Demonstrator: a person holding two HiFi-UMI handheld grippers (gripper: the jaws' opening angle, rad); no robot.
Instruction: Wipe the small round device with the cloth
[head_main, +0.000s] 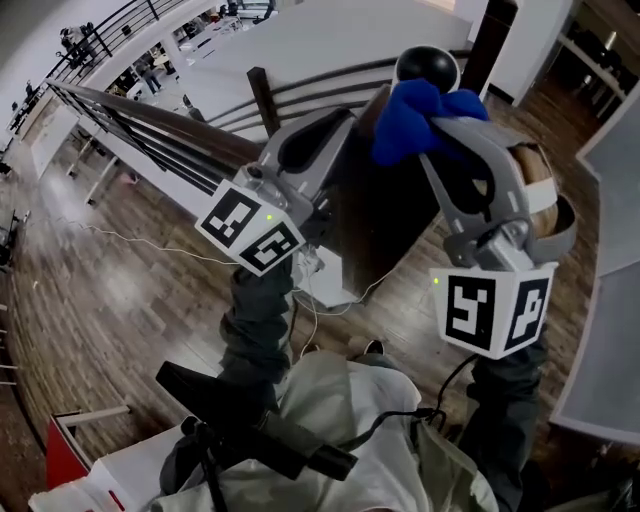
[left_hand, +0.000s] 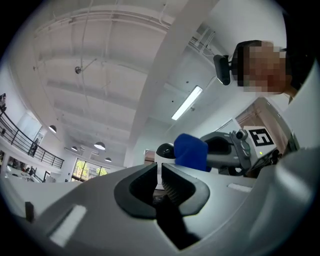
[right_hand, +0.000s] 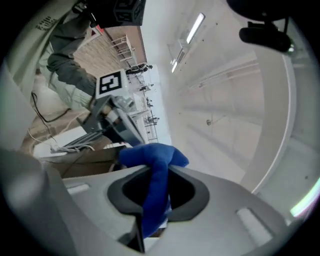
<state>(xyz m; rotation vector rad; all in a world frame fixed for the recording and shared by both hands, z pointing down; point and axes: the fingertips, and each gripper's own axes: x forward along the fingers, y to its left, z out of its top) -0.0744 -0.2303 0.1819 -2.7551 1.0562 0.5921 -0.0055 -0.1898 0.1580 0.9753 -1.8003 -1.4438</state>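
Two grippers, one cloth, one device. The small round white device with a black dome (left_hand: 165, 151) stands upright, dome uppermost and long axis vertical. The crumpled blue cloth (right_hand: 152, 156) touches its side. The right gripper (right_hand: 159, 175) is clamped on the cloth, which lies lengthwise between its jaws. The left gripper (left_hand: 160, 175) is just before the device, its jaws drawn to a slit.

No lettering can be read; the left cube (head_main: 250, 232) and right cube (head_main: 492, 305) seemingly bear only black square patterns.
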